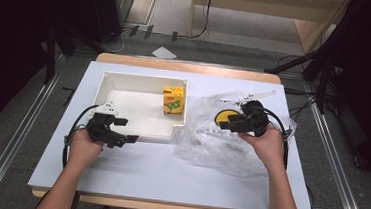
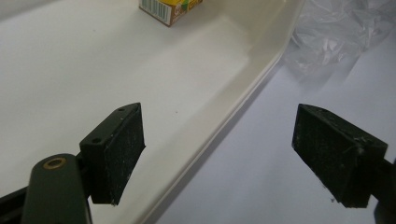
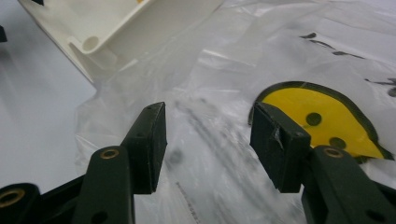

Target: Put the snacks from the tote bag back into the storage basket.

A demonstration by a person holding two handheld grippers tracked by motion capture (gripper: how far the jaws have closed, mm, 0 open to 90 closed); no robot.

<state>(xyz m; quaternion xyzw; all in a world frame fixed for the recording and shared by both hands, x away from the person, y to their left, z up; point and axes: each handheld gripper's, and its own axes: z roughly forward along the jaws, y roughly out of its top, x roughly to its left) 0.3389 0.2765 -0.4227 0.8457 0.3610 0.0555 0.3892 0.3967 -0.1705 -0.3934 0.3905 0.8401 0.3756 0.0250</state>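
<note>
Straddling the tray [image 2: 261, 70] rim, left gripper [image 2: 219, 154] jaws gape — right gripper [image 3: 208, 144] jaws parted over plastic bag [image 3: 224, 84].

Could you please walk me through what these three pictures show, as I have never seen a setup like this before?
There is no robot here: a person at a table holds a hand tool in each hand, each ending in two black fingers. The high view looks down on the table from above. There the left gripper hovers at the near edge of a white tray, and the right gripper is over a crumpled clear plastic bag. A small yellow carton stands in the tray. The other two pictures come from cameras riding on the tools, looking along their fingers. The left one's fingers are wide apart with the tray's rim between them. The right one's are open just above the bag, beside its yellow printed mark. Neither holds anything.
</note>
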